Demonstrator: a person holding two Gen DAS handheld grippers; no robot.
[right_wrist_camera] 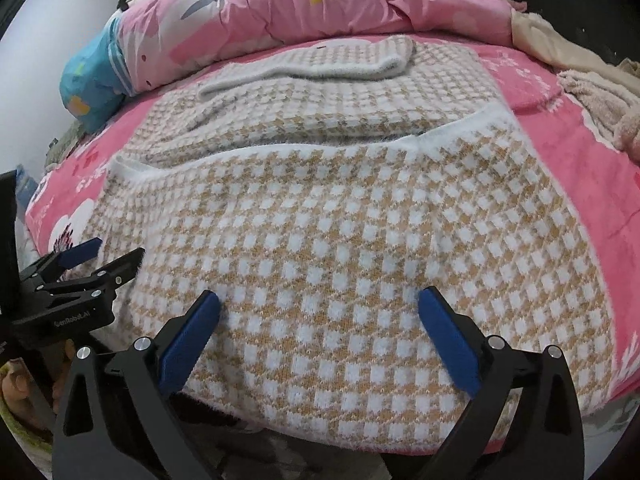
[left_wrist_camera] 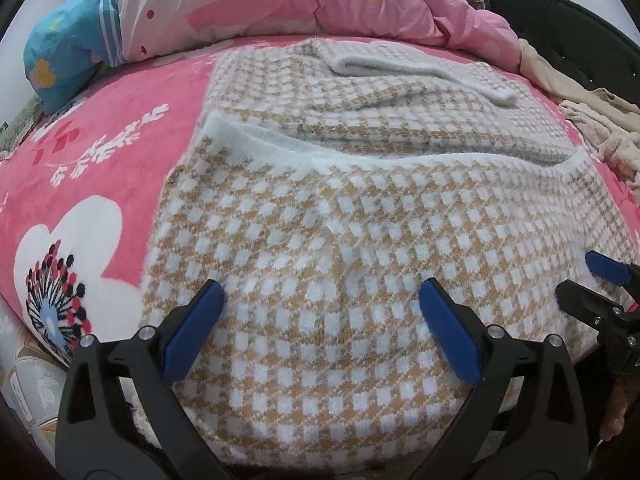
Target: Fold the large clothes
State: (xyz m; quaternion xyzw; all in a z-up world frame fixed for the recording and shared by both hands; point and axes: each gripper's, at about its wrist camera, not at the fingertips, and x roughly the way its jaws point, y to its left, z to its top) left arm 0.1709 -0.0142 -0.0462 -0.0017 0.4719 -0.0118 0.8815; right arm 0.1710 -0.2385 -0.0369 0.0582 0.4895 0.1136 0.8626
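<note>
Sweater [left_wrist_camera: 320, 240] (checked, folded) lies beneath both spread grippers on bedspread [left_wrist_camera: 120, 152].

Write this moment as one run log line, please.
left gripper: open, empty | right gripper: open, empty | sweater: partly folded on bed

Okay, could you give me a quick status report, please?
Left gripper and right gripper open over near edge. Checked sweater lies partly folded on bed. Nothing in the way.

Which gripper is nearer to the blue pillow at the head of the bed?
Left. The left gripper hangs open over the checked sweater's near edge on the blue pillow's side; the right gripper, also open, sits farther along that edge, away from it.
</note>
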